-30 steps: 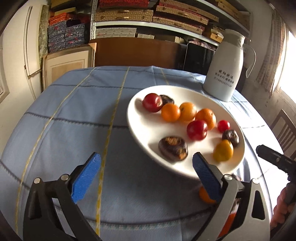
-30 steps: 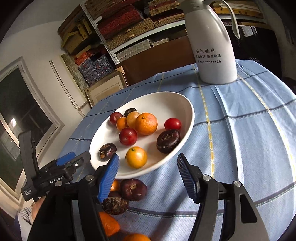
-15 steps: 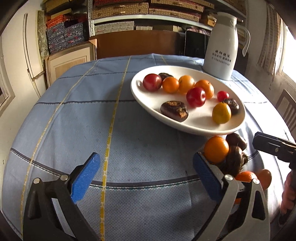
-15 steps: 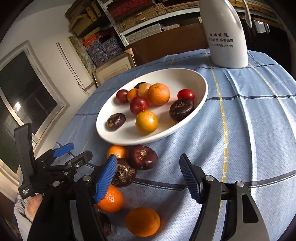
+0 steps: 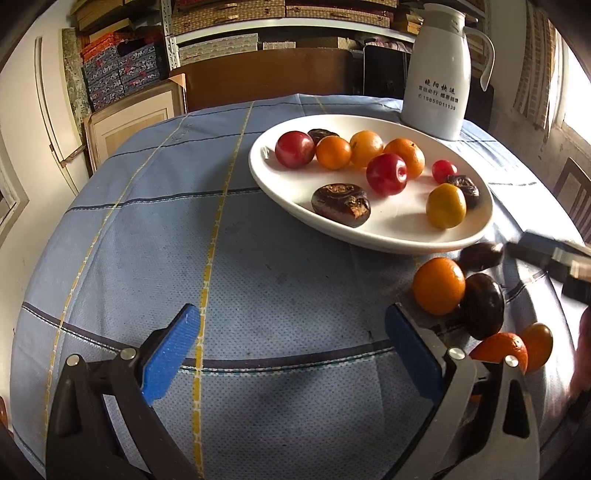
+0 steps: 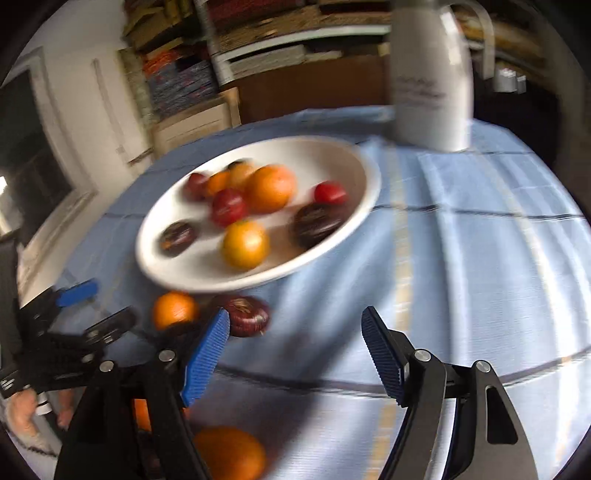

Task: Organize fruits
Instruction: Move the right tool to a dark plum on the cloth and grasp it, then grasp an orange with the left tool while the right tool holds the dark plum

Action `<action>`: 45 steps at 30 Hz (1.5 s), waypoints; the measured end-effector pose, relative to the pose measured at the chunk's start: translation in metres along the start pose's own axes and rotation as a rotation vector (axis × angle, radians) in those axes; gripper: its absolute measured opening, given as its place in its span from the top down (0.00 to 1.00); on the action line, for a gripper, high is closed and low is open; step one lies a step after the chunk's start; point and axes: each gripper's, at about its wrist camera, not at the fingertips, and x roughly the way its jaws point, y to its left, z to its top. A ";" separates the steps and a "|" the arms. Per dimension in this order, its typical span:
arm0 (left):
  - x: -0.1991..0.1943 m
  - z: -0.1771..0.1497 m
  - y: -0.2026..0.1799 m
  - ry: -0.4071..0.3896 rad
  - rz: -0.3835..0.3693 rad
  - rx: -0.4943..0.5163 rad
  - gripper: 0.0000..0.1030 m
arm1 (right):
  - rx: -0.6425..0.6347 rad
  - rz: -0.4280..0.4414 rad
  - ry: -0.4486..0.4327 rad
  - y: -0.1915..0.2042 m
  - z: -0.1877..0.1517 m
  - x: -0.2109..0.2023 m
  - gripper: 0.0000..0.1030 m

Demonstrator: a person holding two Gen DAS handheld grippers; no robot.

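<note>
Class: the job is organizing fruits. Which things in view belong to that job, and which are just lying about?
Belongs to the job:
white plate with fruit on it
loose orange on the cloth
loose dark fruit beside it
left gripper and right gripper, jaws open

Just lying about:
white jug
blue tablecloth
shelves of boxes

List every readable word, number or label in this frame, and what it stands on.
"15850011139": white jug, bottom line of its print, left wrist view.
Two lines of Chinese characters above it: too small to read surely.
Same print in the right wrist view: blurred.
White label on the left tongs' body: unreadable.
</note>
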 end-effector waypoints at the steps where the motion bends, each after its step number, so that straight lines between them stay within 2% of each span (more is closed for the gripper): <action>1: 0.001 0.000 0.000 0.003 0.002 0.001 0.05 | 0.058 0.021 -0.020 -0.014 0.003 -0.006 0.28; 4: 0.002 0.000 -0.001 0.009 0.004 0.007 0.05 | 0.137 0.123 -0.023 -0.027 0.003 -0.010 0.28; 9: 0.002 0.000 -0.003 0.012 0.004 0.016 0.05 | 0.054 0.205 0.029 -0.003 -0.001 -0.003 0.28; 12: 0.003 -0.001 -0.003 0.019 0.005 0.015 0.05 | 0.018 0.201 0.050 0.006 -0.004 0.002 0.29; 16: 0.004 0.000 -0.003 0.023 0.006 0.021 0.05 | -0.035 0.194 0.082 0.018 -0.009 0.009 0.48; 18: 0.005 -0.001 -0.004 0.025 0.007 0.023 0.05 | -0.059 0.180 0.088 0.023 -0.012 0.011 0.53; 26: 0.009 -0.001 -0.006 0.043 0.017 0.035 0.05 | -0.150 0.155 0.126 0.044 -0.017 0.025 0.52; 29: 0.010 -0.001 -0.007 0.046 0.017 0.039 0.05 | -0.143 0.167 0.121 0.042 -0.017 0.024 0.61; 33: 0.009 -0.001 -0.008 0.041 0.017 0.042 0.05 | -0.161 0.180 0.123 0.045 -0.020 0.022 0.61; 37: -0.003 0.000 -0.012 -0.019 -0.004 0.062 0.05 | -0.131 0.174 0.099 0.037 -0.016 0.015 0.61; 41: -0.009 0.007 -0.016 -0.082 0.020 0.071 0.05 | -0.074 0.154 0.088 0.024 -0.011 0.014 0.61; 42: -0.009 0.008 -0.016 -0.079 0.005 0.062 0.05 | -0.074 0.154 0.086 0.024 -0.011 0.014 0.61; 45: -0.004 0.012 -0.014 -0.054 -0.109 0.020 0.05 | -0.078 0.152 0.088 0.025 -0.011 0.015 0.61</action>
